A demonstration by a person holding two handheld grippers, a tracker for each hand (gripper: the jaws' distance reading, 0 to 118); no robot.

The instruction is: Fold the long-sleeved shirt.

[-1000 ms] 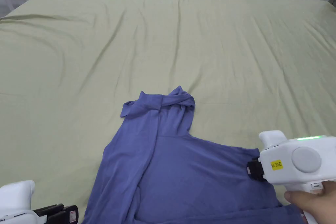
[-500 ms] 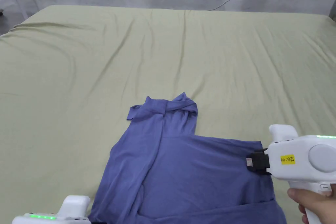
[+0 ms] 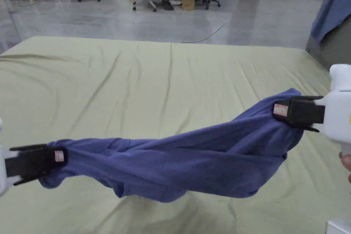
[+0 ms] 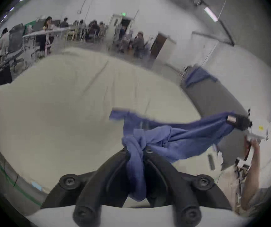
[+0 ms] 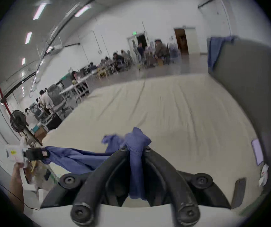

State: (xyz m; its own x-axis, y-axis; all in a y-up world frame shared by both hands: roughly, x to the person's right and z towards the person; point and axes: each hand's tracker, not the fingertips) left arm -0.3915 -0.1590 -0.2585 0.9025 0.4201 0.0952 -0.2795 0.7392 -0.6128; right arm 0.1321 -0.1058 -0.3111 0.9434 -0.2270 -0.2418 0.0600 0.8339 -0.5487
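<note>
1. Both tongs, left (image 3: 56, 157) and right (image 3: 279, 110), are clenched on the blue shirt (image 3: 192, 162), slung above the green bed (image 3: 164, 84).
2. Carry it toward 12 o'clock, level and taut.

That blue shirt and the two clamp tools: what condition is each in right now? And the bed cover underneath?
Blue shirt: off the bed, bunched, hanging stretched between the two grippers.
Left gripper: shut on the shirt's one end.
Right gripper: shut on the other end, held higher.
Green bed sheet: spread flat, lightly wrinkled.
</note>
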